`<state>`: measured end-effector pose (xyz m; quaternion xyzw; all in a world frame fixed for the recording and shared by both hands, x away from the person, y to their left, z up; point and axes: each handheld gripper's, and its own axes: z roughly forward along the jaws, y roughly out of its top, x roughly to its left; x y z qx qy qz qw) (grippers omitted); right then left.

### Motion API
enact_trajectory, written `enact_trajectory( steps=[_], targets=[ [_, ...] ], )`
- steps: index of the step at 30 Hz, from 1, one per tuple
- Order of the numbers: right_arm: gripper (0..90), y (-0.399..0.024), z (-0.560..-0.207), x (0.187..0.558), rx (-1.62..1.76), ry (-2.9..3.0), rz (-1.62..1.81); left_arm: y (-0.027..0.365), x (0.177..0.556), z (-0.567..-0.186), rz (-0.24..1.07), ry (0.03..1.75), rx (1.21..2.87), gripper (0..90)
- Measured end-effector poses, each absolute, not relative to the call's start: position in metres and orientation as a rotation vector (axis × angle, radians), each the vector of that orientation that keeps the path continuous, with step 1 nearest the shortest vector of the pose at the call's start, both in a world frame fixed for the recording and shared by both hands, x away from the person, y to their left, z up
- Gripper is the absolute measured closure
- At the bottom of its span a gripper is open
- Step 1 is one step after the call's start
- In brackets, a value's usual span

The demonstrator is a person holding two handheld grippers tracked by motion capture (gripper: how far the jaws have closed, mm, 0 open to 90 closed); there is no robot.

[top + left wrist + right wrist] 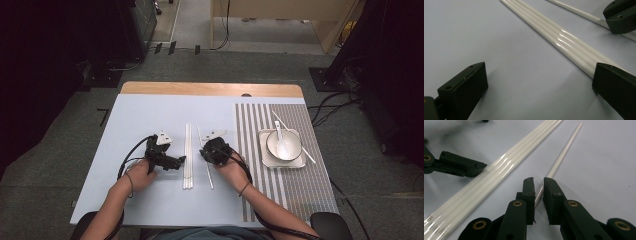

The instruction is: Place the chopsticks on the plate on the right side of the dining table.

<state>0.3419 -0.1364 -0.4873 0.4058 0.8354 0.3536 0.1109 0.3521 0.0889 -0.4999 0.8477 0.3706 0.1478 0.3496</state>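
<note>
Pale blue table (pixel 150 115), dark room. Right gripper (pixel 538 185) pinched on single white chopstick (pixel 562 152) mid-table, near front edge. Left gripper (pixel 539 87) wide open, holding nothing, beside chopstick bundle (pixel 554 32). Risk: thin glossy stick, could slip or pivot out on lift; could knock bundle.

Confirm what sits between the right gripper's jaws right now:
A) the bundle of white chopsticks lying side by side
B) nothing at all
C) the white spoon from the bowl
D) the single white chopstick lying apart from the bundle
D: in the right gripper view, the right gripper has its jaws nearly together around the single chopstick, while the bundle of chopsticks lies apart beside it and the spoon rests in the bowl.
</note>
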Motion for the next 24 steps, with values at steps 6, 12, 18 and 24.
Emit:
enact_trajectory(
  steps=[6, 12, 18, 24],
  targets=[
    [80.8, -0.142, -0.487, 0.344, 1.205, 2.447, 1.029, 0.089, 0.352, -0.5, 0.383, 0.96, 2.196, 0.0],
    [80.7, -0.142, -0.487, 0.344, 1.207, 2.44, 1.022, 0.089, 0.352, -0.5, 0.383, 0.96, 2.196, 0.0],
    [83.3, -0.144, -0.487, 0.346, 1.201, 2.439, 1.024, 0.089, 0.352, -0.5, 0.383, 0.961, 2.196, 0.0],
    [84.7, -0.148, -0.488, 0.349, 1.213, 2.431, 1.022, 0.089, 0.352, -0.5, 0.382, 0.961, 2.195, 0.0]
  ],
)
